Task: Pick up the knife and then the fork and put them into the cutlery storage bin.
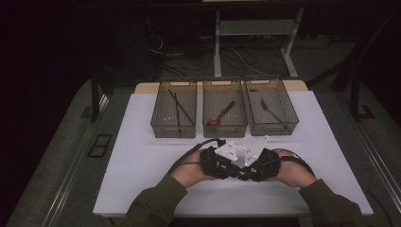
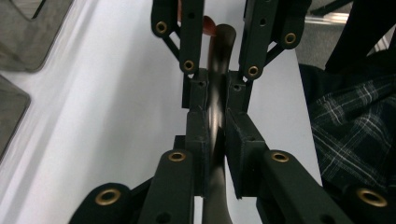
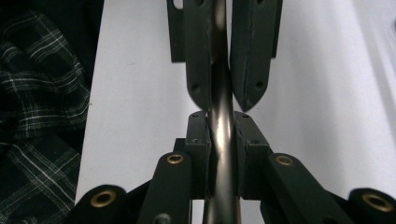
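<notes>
From the high view, both hands meet near the front edge of the white bench [image 1: 142, 156], just in front of the middle tray [image 1: 225, 124], with the left gripper [image 1: 226, 166] and the right gripper [image 1: 247, 169] pointed at each other and almost touching. The middle tray holds a brown spoon [image 1: 221, 115], the left tray [image 1: 173, 126] has chopsticks [image 1: 179, 108] and the right tray [image 1: 273, 126] a fork [image 1: 268, 109]. In the left gripper view, the fingers [image 2: 198, 126] pinch a thin metal utensil handle [image 2: 215, 116], and the fingers of the other gripper clamp the same handle farther along. In the right gripper view, its fingers [image 3: 198, 140] are pressed on this handle [image 3: 223, 126] too. I think the risk is here: the handle is smooth and narrow, so if one hand lets go while the other grip is loose, or the hands pull in different directions, it may twist, slip and drop onto the bench in front of the middle tray.
</notes>
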`<state>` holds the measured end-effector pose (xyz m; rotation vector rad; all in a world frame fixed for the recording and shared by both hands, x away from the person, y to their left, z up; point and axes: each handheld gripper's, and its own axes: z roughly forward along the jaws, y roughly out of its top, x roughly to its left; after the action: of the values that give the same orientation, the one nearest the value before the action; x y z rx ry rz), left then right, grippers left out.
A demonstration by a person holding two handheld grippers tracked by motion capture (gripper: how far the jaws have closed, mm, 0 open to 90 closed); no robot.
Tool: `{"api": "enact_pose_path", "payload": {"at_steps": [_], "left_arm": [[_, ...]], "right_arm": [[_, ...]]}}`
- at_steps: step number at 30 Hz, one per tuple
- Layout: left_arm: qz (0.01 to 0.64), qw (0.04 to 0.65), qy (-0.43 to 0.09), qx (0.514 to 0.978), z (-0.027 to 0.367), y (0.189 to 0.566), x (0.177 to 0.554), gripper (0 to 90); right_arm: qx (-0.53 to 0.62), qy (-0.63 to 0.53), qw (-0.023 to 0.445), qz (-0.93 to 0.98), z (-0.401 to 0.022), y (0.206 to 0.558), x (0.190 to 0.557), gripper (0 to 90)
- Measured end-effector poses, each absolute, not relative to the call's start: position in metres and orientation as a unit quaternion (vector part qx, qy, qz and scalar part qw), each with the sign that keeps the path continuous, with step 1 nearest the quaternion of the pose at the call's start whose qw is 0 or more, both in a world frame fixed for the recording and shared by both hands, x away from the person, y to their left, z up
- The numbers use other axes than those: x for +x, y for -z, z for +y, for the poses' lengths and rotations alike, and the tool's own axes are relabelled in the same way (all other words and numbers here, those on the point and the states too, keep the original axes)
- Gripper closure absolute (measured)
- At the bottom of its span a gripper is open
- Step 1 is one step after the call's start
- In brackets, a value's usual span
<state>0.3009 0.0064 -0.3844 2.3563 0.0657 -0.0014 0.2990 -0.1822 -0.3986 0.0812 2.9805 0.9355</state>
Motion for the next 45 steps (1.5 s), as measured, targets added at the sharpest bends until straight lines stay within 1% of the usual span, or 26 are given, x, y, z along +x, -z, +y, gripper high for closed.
{"api": "enact_pose_path", "payload": {"at_steps": [2, 6, 9, 12, 16, 19, 21, 27, 35, 43, 45], "left_arm": [[0.038, 0.397, -0.007, 0.917, 0.014, 0.380, 0.303, 71.2], [0.075, 0.436, -0.016, 0.897, 0.034, 0.372, 0.304, 63.5], [0.103, 0.468, -0.026, 0.877, 0.055, 0.365, 0.303, 58.1], [0.126, 0.486, -0.030, 0.864, 0.075, 0.361, 0.302, 53.7], [0.145, 0.501, -0.062, 0.851, 0.099, 0.363, 0.297, 46.8], [0.179, 0.515, -0.073, 0.835, 0.117, 0.370, 0.293, 43.8], [0.199, 0.517, -0.081, 0.829, 0.129, 0.379, 0.289, 40.9], [0.235, 0.506, -0.088, 0.826, 0.148, 0.399, 0.283, 33.2], [0.259, 0.494, -0.087, 0.825, 0.154, 0.417, 0.274, 22.1], [0.282, 0.489, -0.105, 0.819, 0.158, 0.425, 0.268, 11.5], [0.287, 0.488, -0.107, 0.817, 0.158, 0.426, 0.269, 6.5]], "right_arm": [[0.032, -0.298, 0.015, 0.954, -0.185, 0.399, 0.300, 77.5], [0.046, -0.299, 0.020, 0.953, -0.193, 0.399, 0.304, 77.5], [0.057, -0.297, 0.022, 0.953, -0.199, 0.399, 0.307, 77.5], [0.077, -0.297, 0.022, 0.952, -0.206, 0.399, 0.310, 77.5], [0.100, -0.300, 0.030, 0.948, -0.219, 0.400, 0.318, 77.5], [0.124, -0.304, 0.034, 0.944, -0.232, 0.399, 0.324, 77.5], [0.136, -0.309, 0.036, 0.941, -0.240, 0.398, 0.327, 77.4], [0.183, -0.317, 0.046, 0.930, -0.258, 0.391, 0.333, 77.4], [0.234, -0.327, 0.064, 0.914, -0.276, 0.380, 0.344, 77.4], [0.286, -0.345, 0.083, 0.890, -0.296, 0.365, 0.361, 77.4], [0.301, -0.349, 0.088, 0.883, -0.302, 0.361, 0.368, 77.4]]}}
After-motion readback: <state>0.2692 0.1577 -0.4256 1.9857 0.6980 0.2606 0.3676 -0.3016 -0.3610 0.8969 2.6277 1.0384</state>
